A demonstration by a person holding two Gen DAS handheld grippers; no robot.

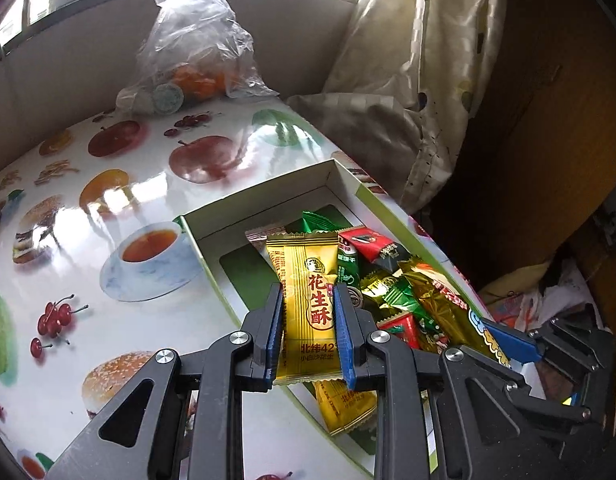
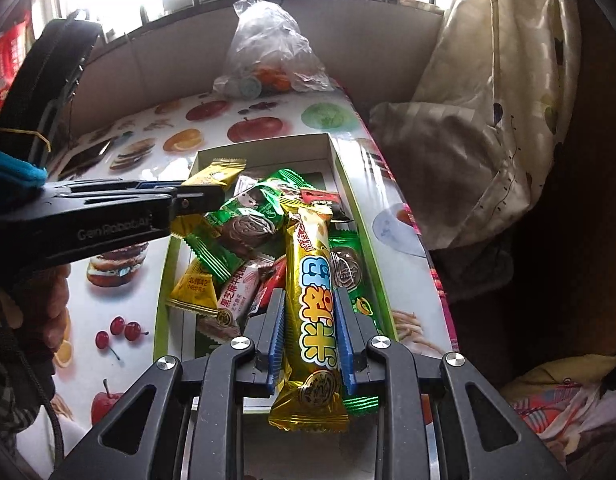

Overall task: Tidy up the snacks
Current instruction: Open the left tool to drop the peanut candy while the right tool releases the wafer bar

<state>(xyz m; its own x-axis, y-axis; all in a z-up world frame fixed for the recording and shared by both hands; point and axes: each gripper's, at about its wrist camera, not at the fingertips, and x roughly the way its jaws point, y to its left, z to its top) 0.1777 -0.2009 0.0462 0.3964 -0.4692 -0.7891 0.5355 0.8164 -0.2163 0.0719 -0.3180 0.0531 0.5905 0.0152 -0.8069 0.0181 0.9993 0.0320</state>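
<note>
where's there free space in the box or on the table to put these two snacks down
The box is bare at its far-left end, between the far wall and the snack pile. The table is open between box and plastic bag. Crowded: the box's near and right part. Left tool grips a yellow packet, right tool a gold bar.

The right gripper (image 2: 310, 338) clamps a gold snack bar (image 2: 311, 304) above the box (image 2: 348, 184).

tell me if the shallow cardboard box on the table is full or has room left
Partly full. Wrapped snacks pile in the nearer part of the shallow white cardboard box with green edges; its far end shows bare bottom.
</note>
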